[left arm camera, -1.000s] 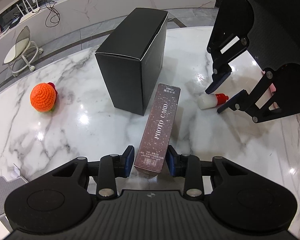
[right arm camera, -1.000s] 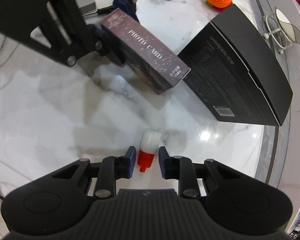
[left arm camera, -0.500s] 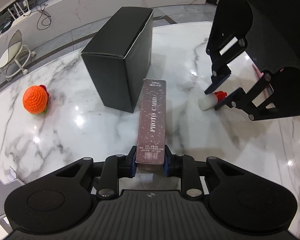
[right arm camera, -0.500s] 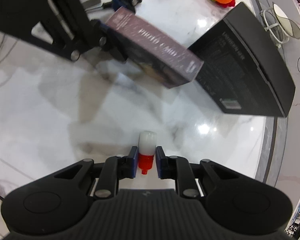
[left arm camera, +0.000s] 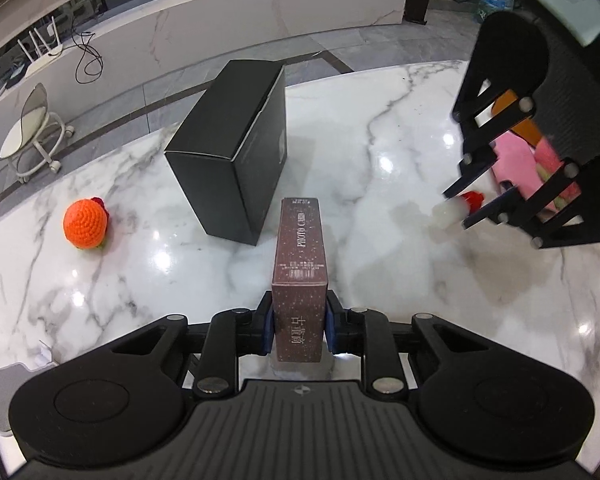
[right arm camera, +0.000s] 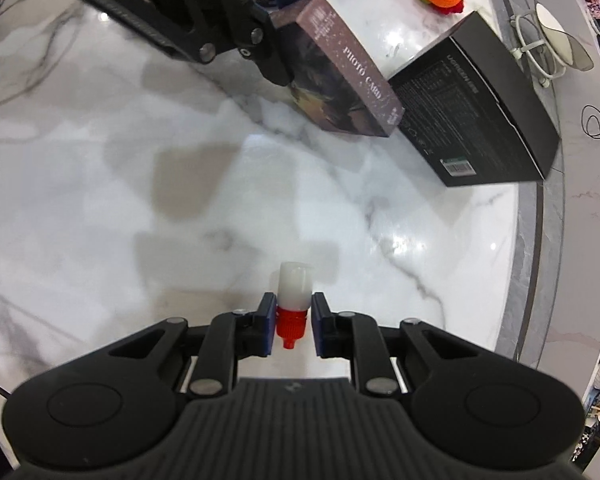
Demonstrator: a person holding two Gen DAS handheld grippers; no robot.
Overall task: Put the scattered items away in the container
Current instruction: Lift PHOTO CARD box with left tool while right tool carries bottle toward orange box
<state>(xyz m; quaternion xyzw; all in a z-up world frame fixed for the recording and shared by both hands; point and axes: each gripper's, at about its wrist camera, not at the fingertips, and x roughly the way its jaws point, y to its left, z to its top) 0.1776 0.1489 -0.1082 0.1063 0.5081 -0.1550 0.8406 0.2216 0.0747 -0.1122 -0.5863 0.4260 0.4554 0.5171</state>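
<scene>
Photo card box (left arm camera: 299, 280) clamped between left jaws; bottle (right arm camera: 294, 300) between right jaws.

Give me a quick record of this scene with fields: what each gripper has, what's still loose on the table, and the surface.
left gripper: shut on the photo card box, gripped at its near end
right gripper: shut on the small white bottle, pads at its red cap
still loose: orange crochet toy; black box standing upright
surface: white marble table
container: something pink shows behind the right gripper; cannot tell what it is
</scene>
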